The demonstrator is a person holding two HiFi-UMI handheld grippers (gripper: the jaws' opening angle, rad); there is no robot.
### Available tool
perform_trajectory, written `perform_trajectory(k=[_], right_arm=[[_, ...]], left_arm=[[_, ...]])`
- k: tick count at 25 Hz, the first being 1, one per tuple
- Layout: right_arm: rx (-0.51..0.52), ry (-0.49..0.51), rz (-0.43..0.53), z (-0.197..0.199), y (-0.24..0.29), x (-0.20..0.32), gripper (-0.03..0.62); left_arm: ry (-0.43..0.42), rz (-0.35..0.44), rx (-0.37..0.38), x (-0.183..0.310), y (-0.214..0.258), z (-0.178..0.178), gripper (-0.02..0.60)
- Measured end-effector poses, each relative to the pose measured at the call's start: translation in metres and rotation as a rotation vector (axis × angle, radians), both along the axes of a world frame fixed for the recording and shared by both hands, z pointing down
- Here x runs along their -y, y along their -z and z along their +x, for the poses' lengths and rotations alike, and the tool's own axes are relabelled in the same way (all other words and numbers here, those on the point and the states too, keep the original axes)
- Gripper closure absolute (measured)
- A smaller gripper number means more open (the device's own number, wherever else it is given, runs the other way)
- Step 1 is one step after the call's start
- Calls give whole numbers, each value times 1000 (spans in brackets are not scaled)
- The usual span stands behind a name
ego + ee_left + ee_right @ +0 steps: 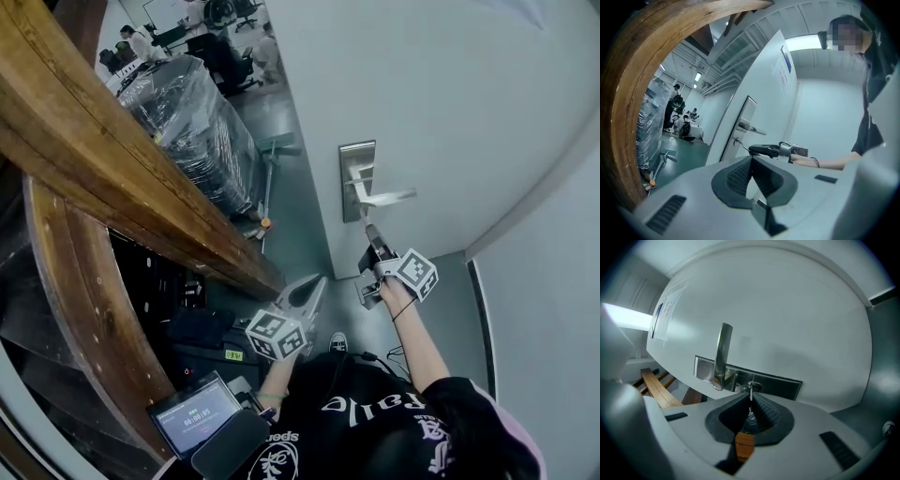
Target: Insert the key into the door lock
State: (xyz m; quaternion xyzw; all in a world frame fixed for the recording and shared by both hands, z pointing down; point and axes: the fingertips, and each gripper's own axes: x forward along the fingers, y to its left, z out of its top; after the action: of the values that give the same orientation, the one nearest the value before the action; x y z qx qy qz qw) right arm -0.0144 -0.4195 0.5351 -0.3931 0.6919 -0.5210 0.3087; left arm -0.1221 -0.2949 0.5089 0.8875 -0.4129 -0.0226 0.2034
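A white door (pixel 441 103) carries a steel lock plate (pixel 778 385) with a lever handle (pixel 723 355). My right gripper (pixel 750 398) is shut on a small metal key (pixel 750 392), whose tip meets the keyhole (pixel 754 386) in the plate. In the head view the right gripper (pixel 367 230) reaches up to the lower end of the lock plate (pixel 356 178), under the handle (pixel 386 198). My left gripper (pixel 315 284) hangs back to the left, shut and empty. The left gripper view shows its closed tips (pixel 751 159) and, beyond them, the right gripper (pixel 761 150) at the plate (pixel 744 119).
A thick curved wooden beam (pixel 112 159) runs along the left. Behind it stands a plastic-wrapped pallet load (pixel 192 122), and people sit at desks (pixel 131 42) far back. A handheld screen (pixel 192 412) hangs near the person's waist. A wall (pixel 553 281) closes in the right side.
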Motion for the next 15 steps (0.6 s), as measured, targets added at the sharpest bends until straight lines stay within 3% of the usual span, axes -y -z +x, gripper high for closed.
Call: perform_trajectory(k=[9, 15], right_arm=[[68, -27, -21, 5, -6, 2, 560], [31, -2, -4, 1, -5, 6, 560]], left_arm=[[17, -12, 2, 0, -3, -7, 578], [19, -12, 5, 2, -4, -11, 578]])
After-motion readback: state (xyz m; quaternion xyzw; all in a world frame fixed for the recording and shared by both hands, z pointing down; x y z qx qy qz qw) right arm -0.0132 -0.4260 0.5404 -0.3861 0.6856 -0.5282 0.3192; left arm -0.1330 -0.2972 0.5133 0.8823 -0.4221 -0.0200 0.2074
